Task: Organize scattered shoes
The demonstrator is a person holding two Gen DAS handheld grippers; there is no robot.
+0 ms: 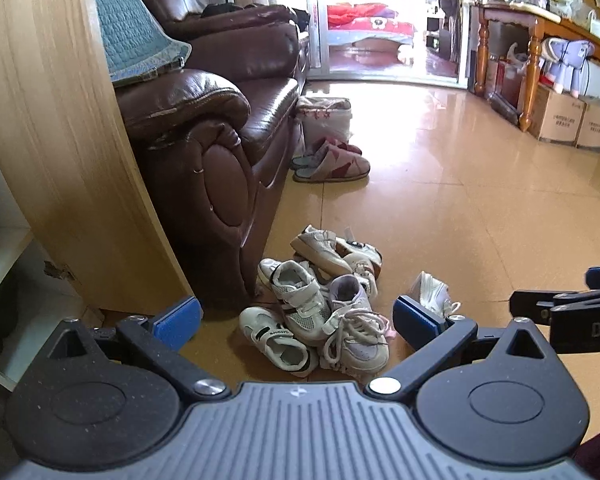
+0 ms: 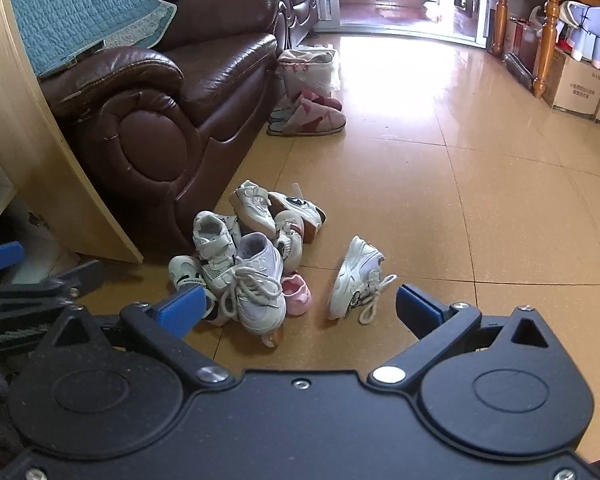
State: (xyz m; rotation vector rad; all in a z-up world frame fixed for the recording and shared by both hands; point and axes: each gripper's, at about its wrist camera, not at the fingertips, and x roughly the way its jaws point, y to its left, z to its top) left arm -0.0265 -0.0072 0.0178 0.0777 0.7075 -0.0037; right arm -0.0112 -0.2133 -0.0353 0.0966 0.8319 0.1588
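Note:
A heap of several white children's sneakers (image 1: 320,300) (image 2: 252,256) lies on the tan floor beside the sofa's arm. One white sneaker (image 2: 358,278) (image 1: 434,292) lies apart on its side, right of the heap. A pink shoe (image 2: 296,294) peeks out at the heap's near edge. A pair of pink slippers (image 1: 332,162) (image 2: 308,118) rests farther back by the sofa. My left gripper (image 1: 298,320) hangs open above the near shoes, holding nothing. My right gripper (image 2: 298,306) is open too, in front of the heap and the stray sneaker.
A brown leather sofa (image 1: 228,120) (image 2: 160,112) stands at the left, with a wooden cabinet panel (image 1: 48,140) beside it. A bag-lined bin (image 1: 326,116) sits behind the slippers. A wooden table (image 1: 536,44) with cardboard boxes (image 1: 556,116) lines the right wall.

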